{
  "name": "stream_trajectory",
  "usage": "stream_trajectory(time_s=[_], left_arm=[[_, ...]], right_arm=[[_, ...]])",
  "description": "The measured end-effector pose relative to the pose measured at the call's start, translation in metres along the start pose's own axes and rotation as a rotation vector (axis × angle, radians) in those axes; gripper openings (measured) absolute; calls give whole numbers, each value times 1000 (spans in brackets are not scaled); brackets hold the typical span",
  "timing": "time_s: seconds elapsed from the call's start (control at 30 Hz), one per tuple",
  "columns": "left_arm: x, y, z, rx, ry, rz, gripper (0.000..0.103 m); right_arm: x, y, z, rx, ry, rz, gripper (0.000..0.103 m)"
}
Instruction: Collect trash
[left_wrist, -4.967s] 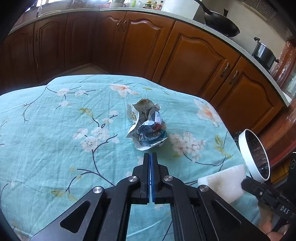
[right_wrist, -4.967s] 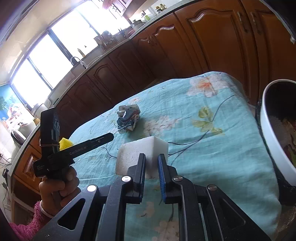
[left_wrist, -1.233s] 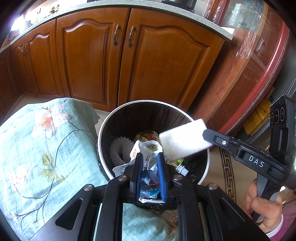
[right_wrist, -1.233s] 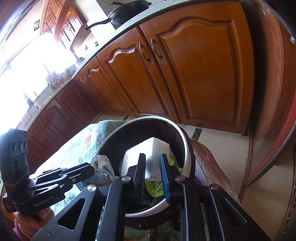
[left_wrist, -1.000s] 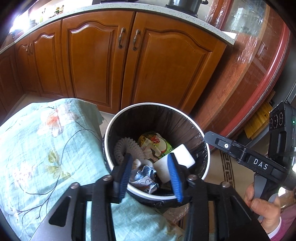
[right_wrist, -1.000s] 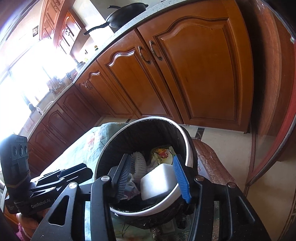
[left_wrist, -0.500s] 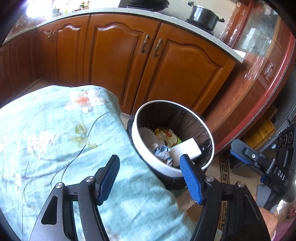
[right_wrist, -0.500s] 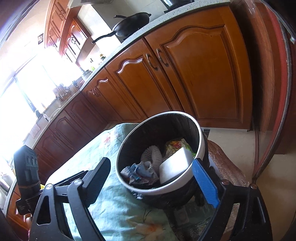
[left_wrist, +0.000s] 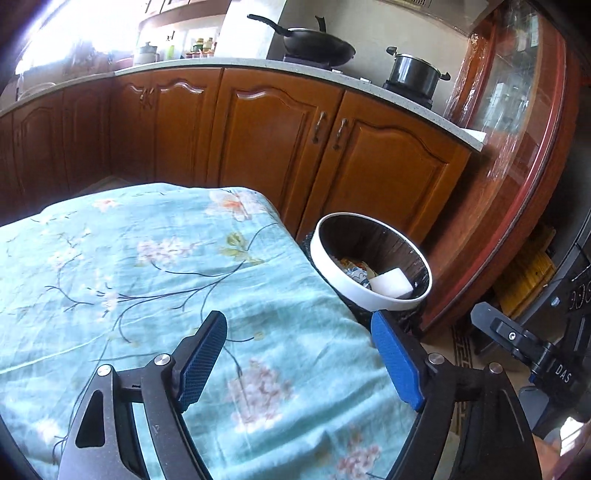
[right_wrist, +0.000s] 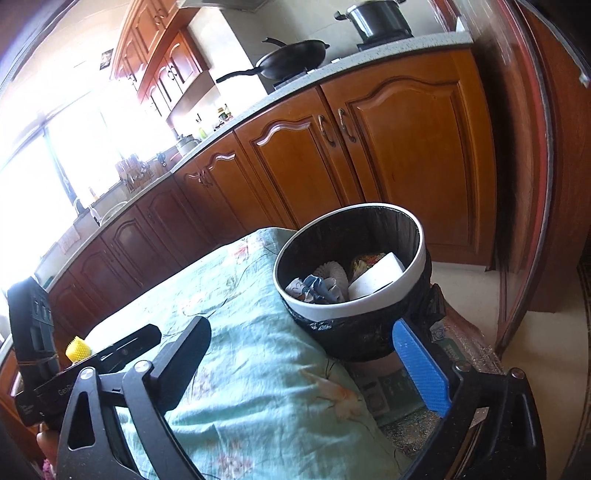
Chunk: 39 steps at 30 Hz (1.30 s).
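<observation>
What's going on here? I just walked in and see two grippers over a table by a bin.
A person is collecting trash with a gripper in each hand. The left gripper and right gripper have just been opening and hold nothing. The crumpled paper and white foam block lie in the bin beside the flowered tablecloth.

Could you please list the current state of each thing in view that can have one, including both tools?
left tool: open, nothing between its pads.
right tool: open wide, empty.
trash bin: uncovered, lined with a black bag, partly filled.
white foam block: lying in the bin, tilted.
crumpled paper: in the bin beside the block.
cabinet doors: shut.
floral tablecloth: spread out, wrinkled.
</observation>
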<state>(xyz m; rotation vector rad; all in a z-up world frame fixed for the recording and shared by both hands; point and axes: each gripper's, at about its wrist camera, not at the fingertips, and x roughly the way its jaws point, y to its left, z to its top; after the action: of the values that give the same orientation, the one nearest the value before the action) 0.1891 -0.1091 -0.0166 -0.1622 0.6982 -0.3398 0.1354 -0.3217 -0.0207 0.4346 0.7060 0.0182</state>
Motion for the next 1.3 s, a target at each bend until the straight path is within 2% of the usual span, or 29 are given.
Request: stream_trajectory(time_s=[0.37, 0.47, 0.53, 0.57, 0.67, 0.8, 0.93, 1.3], left_arm=[[-54, 7, -21, -4, -71, 14, 85], [-71, 9, -23, 4, -129, 24, 89], [-86, 9, -27, 17, -185, 43, 95], [-93, 8, -30, 22, -216, 60, 101], [-107, 3, -44, 49, -278, 97, 102], [-111, -6, -64, 101, -306, 145, 102], [-107, -9, -76, 114, -309, 160, 102], [-96, -2, -80, 134, -321, 198, 102]], right_arm=[[-36, 36, -8, -121, -93, -61, 102], [-57, 47, -6, -160, -176, -86, 103], [-70, 53, -7, -186, -239, -106, 103], [-74, 57, -9, -200, -267, -119, 103], [-82, 64, -17, -239, -328, -144, 103], [-79, 65, -28, -252, -333, -147, 103], [-69, 60, -38, -247, -310, -149, 103], [-59, 57, -51, -269, -293, -177, 103]])
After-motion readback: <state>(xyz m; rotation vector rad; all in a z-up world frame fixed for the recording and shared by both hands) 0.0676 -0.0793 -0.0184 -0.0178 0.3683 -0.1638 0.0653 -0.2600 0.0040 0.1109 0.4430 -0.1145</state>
